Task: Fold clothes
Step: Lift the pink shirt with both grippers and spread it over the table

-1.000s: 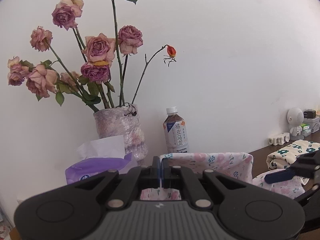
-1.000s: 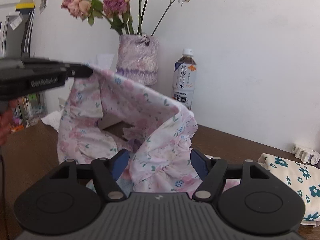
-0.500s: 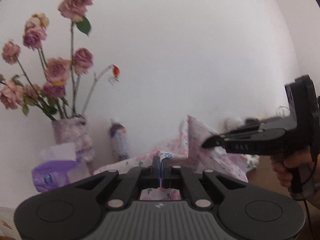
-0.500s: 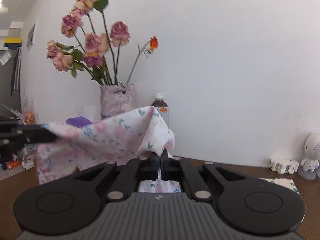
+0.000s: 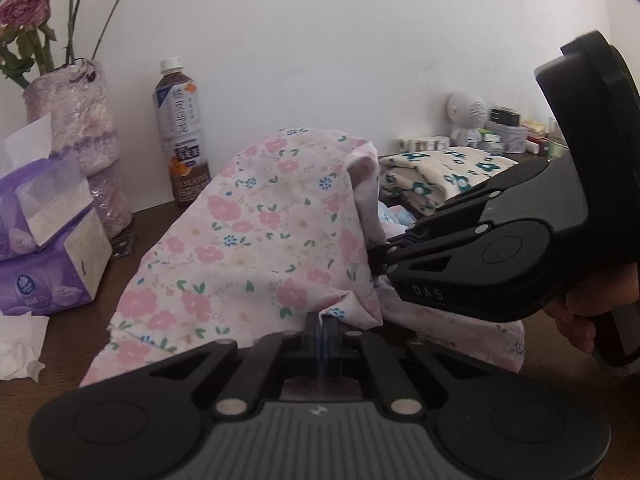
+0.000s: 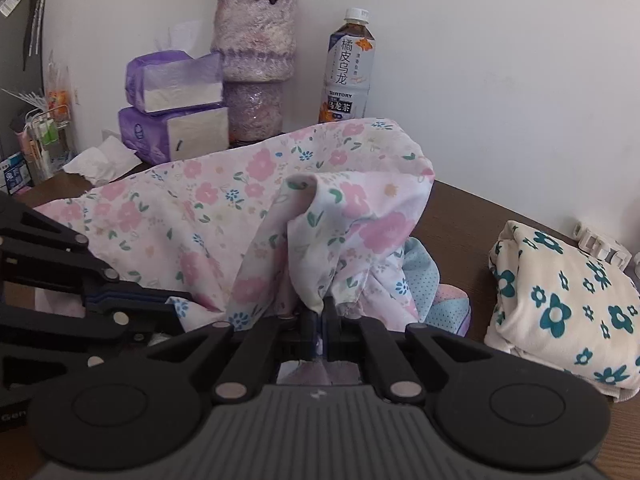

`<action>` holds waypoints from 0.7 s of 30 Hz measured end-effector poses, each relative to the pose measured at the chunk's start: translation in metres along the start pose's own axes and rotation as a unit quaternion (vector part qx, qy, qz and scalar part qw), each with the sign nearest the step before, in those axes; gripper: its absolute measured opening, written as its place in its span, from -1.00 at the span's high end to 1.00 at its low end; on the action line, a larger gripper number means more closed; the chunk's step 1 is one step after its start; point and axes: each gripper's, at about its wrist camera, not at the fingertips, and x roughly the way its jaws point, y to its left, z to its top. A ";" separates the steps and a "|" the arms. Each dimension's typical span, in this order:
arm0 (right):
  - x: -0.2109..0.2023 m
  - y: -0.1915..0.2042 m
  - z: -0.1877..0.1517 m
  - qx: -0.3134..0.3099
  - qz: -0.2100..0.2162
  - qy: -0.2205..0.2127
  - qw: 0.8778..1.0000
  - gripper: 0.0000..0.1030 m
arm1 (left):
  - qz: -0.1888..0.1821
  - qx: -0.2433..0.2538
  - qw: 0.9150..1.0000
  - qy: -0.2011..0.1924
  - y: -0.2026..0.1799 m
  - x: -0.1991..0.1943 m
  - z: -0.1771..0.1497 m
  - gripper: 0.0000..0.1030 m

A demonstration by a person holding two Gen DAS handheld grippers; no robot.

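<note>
In the left wrist view, the left tongs (image 5: 322, 330) are seen pressed together on an edge of the pink garment (image 5: 256, 240), which is heaped on the brown surface (image 5: 68, 332). The right tongs (image 5: 378, 266) are seen at the garment's right, clamped on a fold of it, and are held by a hand (image 5: 580, 312). A bottle (image 5: 180, 136) stands behind the garment, against the wall. A vase (image 5: 80, 140) is left of the bottle, and purple tissue packs (image 5: 48, 240) are stacked left of the vase. A folded cream cloth (image 5: 440, 176) with teal flowers lies right of the garment.

In the right wrist view, the right tongs (image 6: 323, 322) are seen closed on a bunched fold of the garment (image 6: 224, 216). The left tongs (image 6: 176, 300) enter from the left, shut on the garment's near edge. The bottle (image 6: 348, 68), vase (image 6: 256, 60) and tissue packs (image 6: 176, 108) are seen behind the garment. The cream cloth (image 6: 560, 304) lies right of it. A blue dotted cloth (image 6: 428, 284) shows under the garment's right side.
</note>
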 end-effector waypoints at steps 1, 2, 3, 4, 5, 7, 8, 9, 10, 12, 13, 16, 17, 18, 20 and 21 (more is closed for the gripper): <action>0.008 0.001 0.005 0.007 -0.001 0.000 1.000 0.97 | 0.009 -0.007 1.000 0.002 0.006 0.005 0.002 0.99; 0.016 0.000 0.010 0.016 -0.002 -0.001 1.000 0.97 | 0.016 -0.015 1.000 0.005 0.014 0.011 0.004 0.99; 0.024 -0.001 0.015 0.024 -0.004 -0.001 1.000 0.97 | 0.024 -0.022 0.999 0.005 0.021 0.015 0.007 0.99; 0.029 -0.003 0.020 0.031 -0.007 -0.005 0.999 0.97 | 0.035 -0.027 0.999 0.005 0.027 0.020 0.009 0.99; 0.027 -0.005 0.021 0.035 -0.013 -0.015 0.999 0.97 | 0.046 -0.032 0.998 0.004 0.033 0.025 0.012 0.99; 0.024 -0.010 0.025 0.043 -0.026 -0.036 0.998 0.97 | 0.068 -0.042 0.997 -0.004 0.044 0.034 0.017 0.99; 0.022 -0.012 0.027 0.047 -0.033 -0.046 0.997 0.97 | 0.076 -0.047 0.996 -0.009 0.050 0.038 0.020 0.99; 0.020 -0.015 0.029 0.051 -0.039 -0.056 0.996 0.97 | 0.083 -0.051 0.995 -0.015 0.054 0.040 0.023 0.99; 0.019 -0.017 0.031 0.055 -0.046 -0.066 0.995 0.97 | 0.087 -0.053 0.995 -0.023 0.057 0.040 0.025 0.99; 0.015 -0.022 0.035 0.064 -0.058 -0.087 0.992 0.97 | 0.097 -0.050 0.993 -0.045 0.060 0.033 0.028 0.99; 0.014 -0.024 0.037 0.068 -0.065 -0.097 0.991 0.97 | 0.106 -0.045 0.992 -0.056 0.059 0.027 0.029 0.99; 0.008 -0.031 0.042 0.080 -0.084 -0.127 0.985 0.97 | 0.134 -0.026 0.985 -0.108 0.055 0.002 0.035 1.00; 0.007 -0.034 0.044 0.084 -0.090 -0.137 0.983 0.97 | 0.147 -0.020 0.981 -0.129 0.054 -0.008 0.038 1.00; 0.005 -0.036 0.046 0.087 -0.097 -0.147 0.980 0.97 | 0.162 -0.014 0.976 -0.148 0.054 -0.017 0.040 1.00; -0.009 -0.043 0.050 0.094 -0.106 -0.180 0.973 0.97 | 0.194 -0.002 0.963 -0.186 0.054 -0.035 0.045 1.00; -0.016 -0.045 0.051 0.095 -0.107 -0.195 0.970 0.97 | 0.216 0.009 0.954 -0.208 0.052 -0.043 0.047 1.00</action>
